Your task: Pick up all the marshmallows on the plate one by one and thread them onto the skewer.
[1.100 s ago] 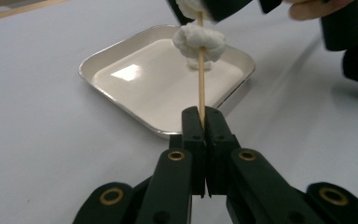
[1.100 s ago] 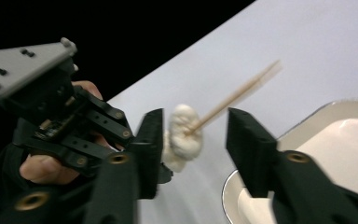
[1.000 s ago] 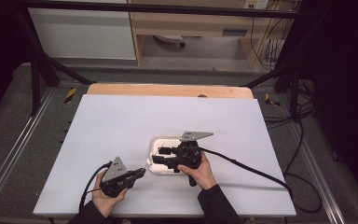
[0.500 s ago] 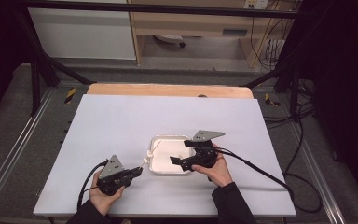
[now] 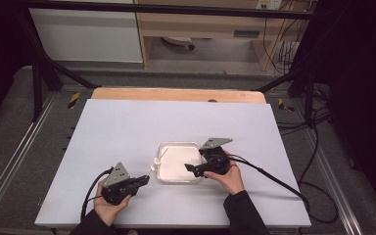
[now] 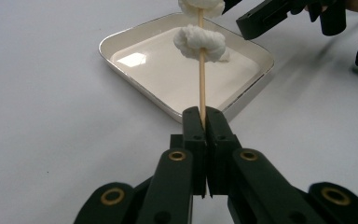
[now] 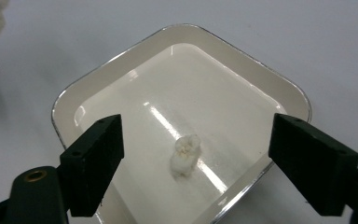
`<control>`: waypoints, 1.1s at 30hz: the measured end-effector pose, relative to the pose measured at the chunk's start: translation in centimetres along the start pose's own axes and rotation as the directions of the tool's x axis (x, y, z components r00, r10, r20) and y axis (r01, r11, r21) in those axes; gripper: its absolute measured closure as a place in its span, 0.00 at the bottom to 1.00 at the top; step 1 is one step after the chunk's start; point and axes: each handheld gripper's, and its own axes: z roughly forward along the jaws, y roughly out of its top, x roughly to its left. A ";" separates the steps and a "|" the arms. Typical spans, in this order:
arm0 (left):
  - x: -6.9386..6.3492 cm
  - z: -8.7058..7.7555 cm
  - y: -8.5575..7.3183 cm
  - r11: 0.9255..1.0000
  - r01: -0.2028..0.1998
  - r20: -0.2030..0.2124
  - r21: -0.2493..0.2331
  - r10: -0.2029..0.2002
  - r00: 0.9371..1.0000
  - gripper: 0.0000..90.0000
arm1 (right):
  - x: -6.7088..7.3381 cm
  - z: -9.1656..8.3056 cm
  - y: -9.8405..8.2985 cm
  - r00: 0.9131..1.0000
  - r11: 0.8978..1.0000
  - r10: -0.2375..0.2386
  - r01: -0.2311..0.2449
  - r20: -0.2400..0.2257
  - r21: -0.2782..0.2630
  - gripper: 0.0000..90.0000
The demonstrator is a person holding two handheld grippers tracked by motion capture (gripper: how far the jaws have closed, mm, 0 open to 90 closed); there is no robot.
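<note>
Holding: the left tool (image 6: 204, 122) has its jaws clamped on the bare end of a thin wooden skewer (image 6: 201, 88), down at the near left of the table (image 5: 127, 127).
Skewer: it runs up and away from the left tool toward the dish, with two white fluffy lumps (image 6: 200, 42) threaded on it (marshmallows by the look of them, though I cannot tell for sure). In the high view the lumps (image 5: 157, 160) sit right at the dish's left rim.
Dish: a white square dish (image 5: 192, 147) with rounded corners and a thin metallic edge, standing near the middle of the table's near half.
Loose piece: one small white lump (image 7: 185, 156) lies on the dish floor, apart from the skewer.
Right tool: the right tool (image 7: 196, 168) hangs over the dish's right side with its jaws spread wide; they have just been closing a little, and nothing is pinched between them, the loose piece lying below the gap.
Hands: dark sleeves come in from the near edge, one hand (image 5: 108, 205) on each tool.
</note>
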 end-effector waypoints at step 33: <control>-0.1 0.0 0.0 1.000 0.003 0.017 0.005 -0.003 1.000 0.98 | 0.6 2.2 -1.5 0.999 0.999 -0.045 0.044 0.006 0.025 0.83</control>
